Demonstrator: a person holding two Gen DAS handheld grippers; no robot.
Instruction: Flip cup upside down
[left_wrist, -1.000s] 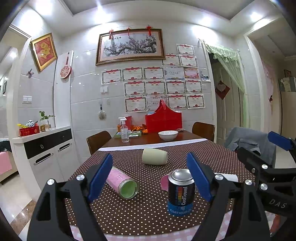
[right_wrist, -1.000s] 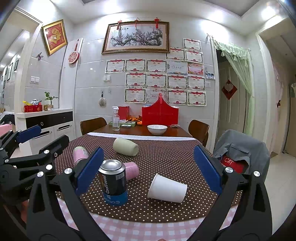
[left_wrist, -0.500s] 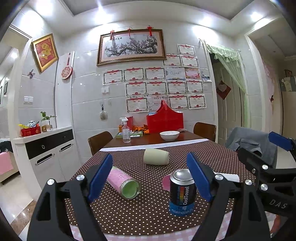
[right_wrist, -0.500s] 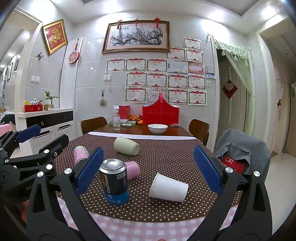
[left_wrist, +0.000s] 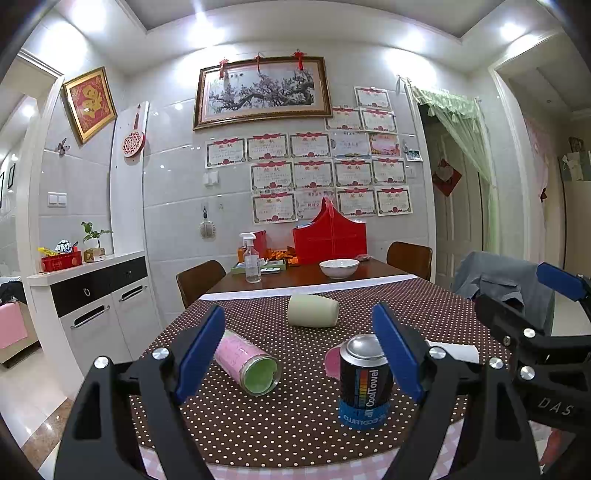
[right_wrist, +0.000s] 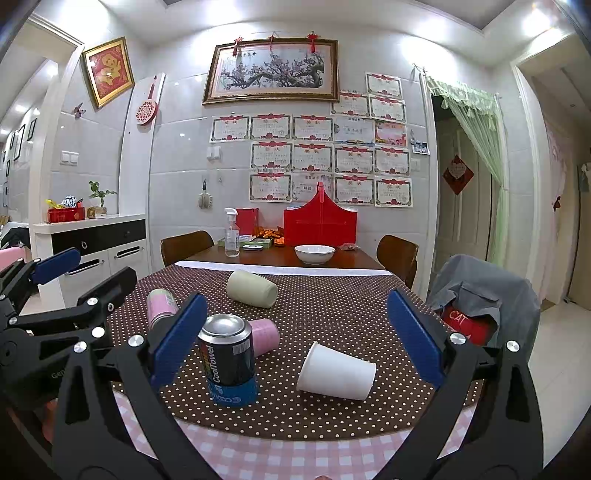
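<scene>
Several cups lie on their sides on the dotted brown tablecloth (left_wrist: 295, 417). A white paper cup (right_wrist: 337, 372) lies between my right gripper's fingers. A pink cup with a green inside (left_wrist: 246, 363) lies between my left gripper's fingers. A small pink cup (right_wrist: 263, 335) lies behind a dark can-shaped cup (right_wrist: 229, 360) that stands upside down. A cream cup (right_wrist: 252, 289) lies farther back. My left gripper (left_wrist: 299, 350) and right gripper (right_wrist: 295, 332) are both open and empty, above the near table edge.
A pink checked cloth (right_wrist: 295, 454) covers the near table edge. At the far end stand a white bowl (right_wrist: 314, 253), a spray bottle (right_wrist: 231, 233) and a red box (right_wrist: 320, 225). A chair with a grey jacket (right_wrist: 484, 295) stands at the right.
Both grippers have drifted slightly; the views shift a little. Nothing on the table has moved.
</scene>
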